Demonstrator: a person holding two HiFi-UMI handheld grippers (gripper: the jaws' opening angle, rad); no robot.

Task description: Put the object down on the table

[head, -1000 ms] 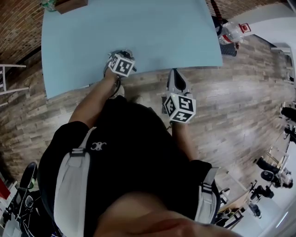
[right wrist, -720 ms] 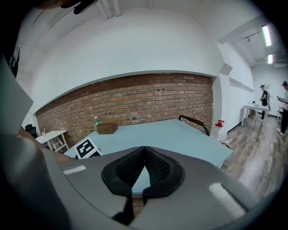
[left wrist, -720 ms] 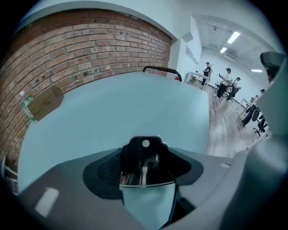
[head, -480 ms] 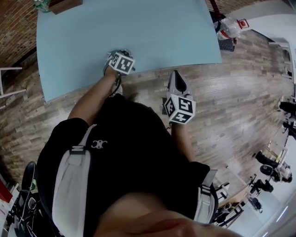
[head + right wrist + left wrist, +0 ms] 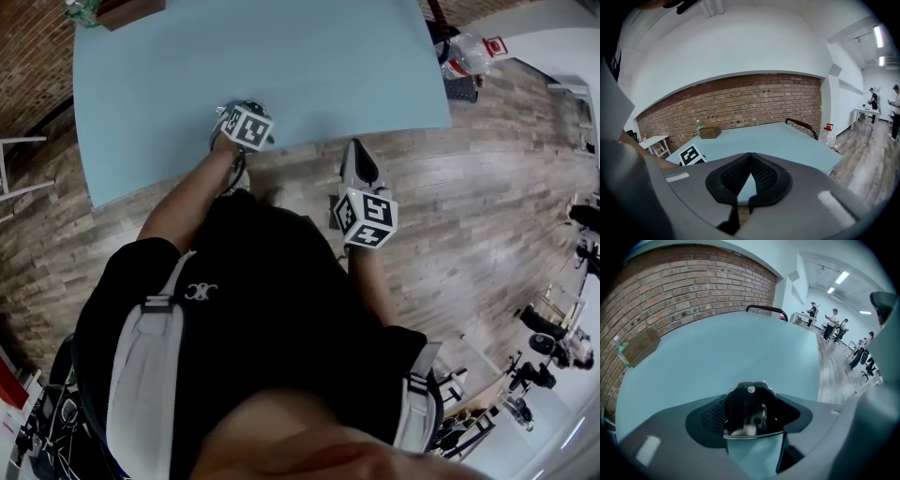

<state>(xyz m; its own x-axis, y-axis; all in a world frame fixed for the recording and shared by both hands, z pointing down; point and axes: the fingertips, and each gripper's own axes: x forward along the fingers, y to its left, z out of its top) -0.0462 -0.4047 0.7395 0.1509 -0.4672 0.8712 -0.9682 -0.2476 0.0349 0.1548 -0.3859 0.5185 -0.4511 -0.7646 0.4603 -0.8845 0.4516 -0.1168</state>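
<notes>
- step in hand, as i judge it: letting the object (image 5: pixel 749 411) go onto the table (image 5: pixel 740 341).
- the left gripper (image 5: pixel 241 112) tips steeply down at the table's near edge. its jaws stand wide with the dark, glossy object between them, and they have just been opening a little.
- to do it well, make sure the base rests on the table before the jaws part further. i cannot tell whether it touches yet.
- open slowly and evenly so neither pad drags the object over, then draw back along the line of the jaws, not sideways.
- the object is close to the near edge, so a nudge toward the person could tip it off. setting it a little further in would be safer.
- the right gripper (image 5: pixel 750 157) is empty, its tips together. it hangs over the floor just off the table's edge, out of the way.
- object against fingers: it fills the gap from pad to pad, and both sides look in contact, so i read it as held, though lightly.
- it stands upright, its top reaching past the fingertips, with bare table showing below it.
- in the head view the object is hidden under the left gripper's cube.
</notes>
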